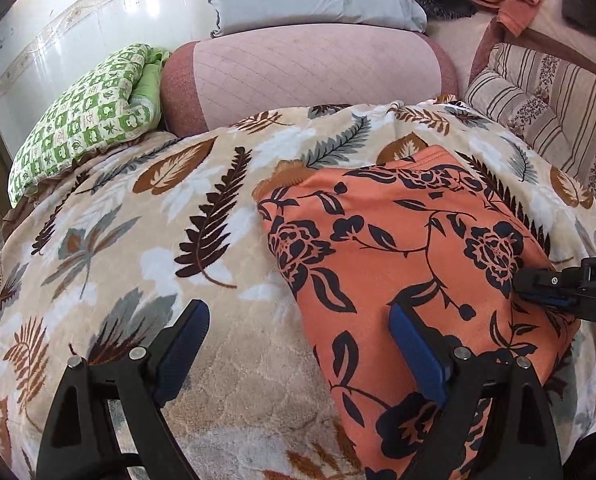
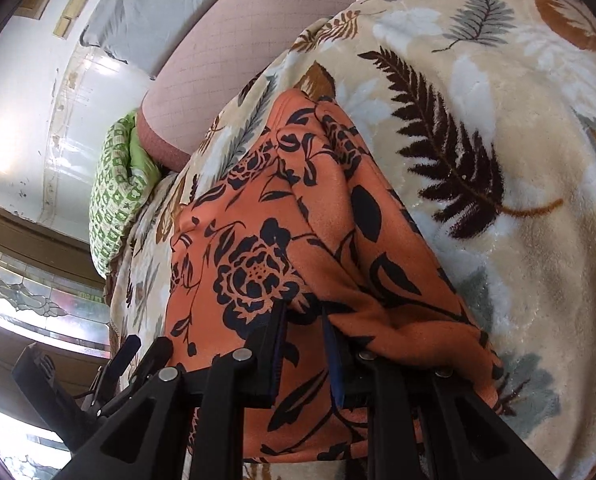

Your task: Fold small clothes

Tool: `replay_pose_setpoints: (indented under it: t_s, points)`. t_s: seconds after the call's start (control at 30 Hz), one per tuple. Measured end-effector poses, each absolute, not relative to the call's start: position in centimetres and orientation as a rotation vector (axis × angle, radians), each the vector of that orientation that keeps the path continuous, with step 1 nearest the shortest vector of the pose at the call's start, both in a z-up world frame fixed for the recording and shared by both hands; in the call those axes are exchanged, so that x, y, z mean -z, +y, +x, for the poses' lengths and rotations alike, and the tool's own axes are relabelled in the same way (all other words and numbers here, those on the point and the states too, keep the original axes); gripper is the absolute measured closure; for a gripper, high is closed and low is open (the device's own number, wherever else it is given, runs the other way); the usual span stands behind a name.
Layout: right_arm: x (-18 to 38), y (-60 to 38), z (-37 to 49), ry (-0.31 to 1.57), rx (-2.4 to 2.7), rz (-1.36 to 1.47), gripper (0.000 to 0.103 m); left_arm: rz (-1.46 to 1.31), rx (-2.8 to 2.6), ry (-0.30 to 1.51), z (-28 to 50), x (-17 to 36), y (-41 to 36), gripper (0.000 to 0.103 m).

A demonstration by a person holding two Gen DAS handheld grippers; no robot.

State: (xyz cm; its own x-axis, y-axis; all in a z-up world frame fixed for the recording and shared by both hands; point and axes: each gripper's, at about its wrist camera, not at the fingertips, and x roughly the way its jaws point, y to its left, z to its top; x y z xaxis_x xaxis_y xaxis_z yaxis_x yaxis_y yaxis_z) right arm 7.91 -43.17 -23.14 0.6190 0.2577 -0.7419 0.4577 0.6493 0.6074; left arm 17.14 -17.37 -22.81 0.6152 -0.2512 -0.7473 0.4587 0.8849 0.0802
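Orange floral garment point(image 1: 410, 248) flat on leaf-print blanket point(image 1: 138, 240). Right gripper point(image 2: 304, 320) jaws narrow, pinching its near edge. Left gripper point(image 1: 298, 344) jaws wide, empty; garment's left edge under right finger.

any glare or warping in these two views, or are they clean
Left wrist view: fisheye bends the leaf blanket into a dome, glare on the glossy wall, orange floral garment sharp. Right wrist view: blown-out window lower left, dark corners, same bulging.
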Motion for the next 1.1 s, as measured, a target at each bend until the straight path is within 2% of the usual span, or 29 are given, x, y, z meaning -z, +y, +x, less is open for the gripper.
replay_pose_setpoints:
  t_s: [0.63, 0.77, 0.8, 0.83, 0.9, 0.97, 1.1]
  points:
    - [23.1, -42.8, 8.4, 0.942, 0.113, 0.872, 0.081, 0.269, 0.433, 0.828, 17.6, 23.0, -17.4, 0.011]
    - [21.3, -43.1, 8.1, 0.892, 0.003, 0.899, 0.079, 0.210, 0.476, 0.798, 18.2, 21.5, -15.9, 0.011]
    - [20.3, -43.3, 7.9, 0.837, -0.057, 0.909, 0.074, 0.185, 0.496, 0.799, 18.5, 21.2, -15.5, 0.011]
    - [19.1, -43.6, 7.6, 0.781, -0.079, 0.890, 0.048, 0.155, 0.524, 0.806, 18.9, 20.9, -15.1, 0.011]
    - [17.5, -44.2, 6.9, 0.709, -0.017, 0.816, 0.011, 0.090, 0.584, 0.830, 19.8, 20.8, -14.3, 0.011]
    - [17.3, -45.3, 6.4, 0.666, 0.034, 0.804, 0.011, 0.046, 0.631, 0.867, 20.7, 21.3, -13.8, 0.011]
    - [20.0, -48.9, 7.5, 0.725, 0.064, 0.927, 0.011, 0.008, 0.697, 0.955, 22.0, 22.9, -14.1, 0.011]
